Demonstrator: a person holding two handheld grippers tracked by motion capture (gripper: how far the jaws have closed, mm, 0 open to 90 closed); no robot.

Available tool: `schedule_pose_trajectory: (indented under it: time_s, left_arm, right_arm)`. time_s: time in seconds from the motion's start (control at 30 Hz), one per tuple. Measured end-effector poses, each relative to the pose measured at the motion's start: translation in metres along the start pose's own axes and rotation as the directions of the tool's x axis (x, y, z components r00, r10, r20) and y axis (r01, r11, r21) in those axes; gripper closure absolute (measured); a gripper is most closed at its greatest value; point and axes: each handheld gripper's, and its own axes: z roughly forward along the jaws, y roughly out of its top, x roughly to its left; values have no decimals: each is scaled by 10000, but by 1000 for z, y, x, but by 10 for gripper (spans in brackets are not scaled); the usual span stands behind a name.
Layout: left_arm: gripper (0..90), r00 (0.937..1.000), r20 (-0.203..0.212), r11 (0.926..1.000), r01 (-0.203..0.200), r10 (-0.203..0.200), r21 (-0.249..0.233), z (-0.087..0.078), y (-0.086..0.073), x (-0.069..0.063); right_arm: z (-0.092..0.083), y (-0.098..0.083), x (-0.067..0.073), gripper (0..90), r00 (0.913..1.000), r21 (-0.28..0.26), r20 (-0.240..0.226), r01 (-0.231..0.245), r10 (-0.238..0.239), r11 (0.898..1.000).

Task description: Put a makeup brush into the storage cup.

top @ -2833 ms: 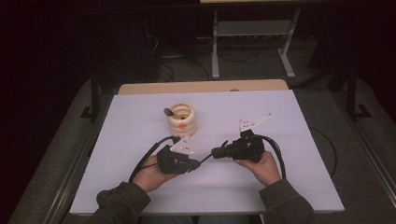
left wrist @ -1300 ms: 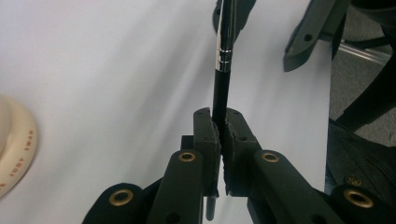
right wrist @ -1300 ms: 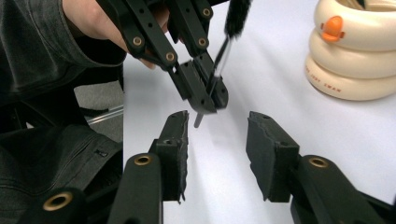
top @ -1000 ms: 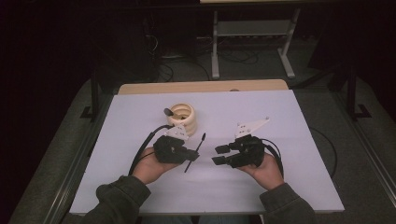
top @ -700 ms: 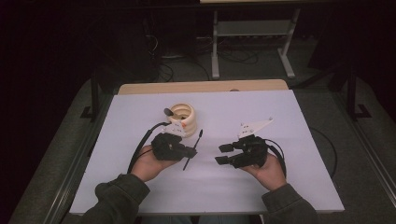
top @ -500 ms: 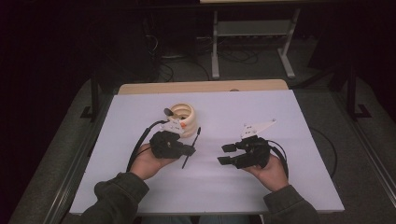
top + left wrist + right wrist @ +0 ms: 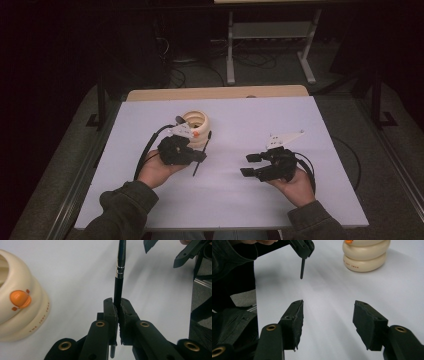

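Left gripper [image 7: 117,312]: fingers clamped on a slim black pen [image 7: 120,272] (silver band partway along the barrel), held above the white surface [image 7: 250,120], just beside a cream ringed holder [image 7: 196,122] with an orange knob. Right gripper [image 7: 327,322]: fingers spread wide, nothing between them, well apart from the pen.

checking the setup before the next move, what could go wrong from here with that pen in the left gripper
1. The left gripper pinches the black pen near one end, so most of it sticks out past the fingers; it might pivot or slip.
2. The cream ringed holder sits right beside that gripper in the high view; a careless swing could knock it.
3. The right gripper is open and holds nothing, so it would not catch a drop.
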Motion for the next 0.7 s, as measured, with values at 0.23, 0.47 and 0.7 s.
schedule_pose_trajectory:
  time_s: [0.23,0.47,0.7]
  left_arm:
    - [854,9998,-81,9998,193,-194,-103,-3,2,7]
    - [854,9996,-142,9995,250,-252,-199,-5,5,12]
    - [854,9991,-221,9989,367,-374,-293,-8,8,16]
  right_arm:
    - [-5,-6,-3,379,9995,-56,274,-151,152,9999]
    - [-9,-10,-3,365,9986,-11,492,-175,175,9998]
    - [-13,-14,-3,356,9979,-22,635,-152,153,9999]
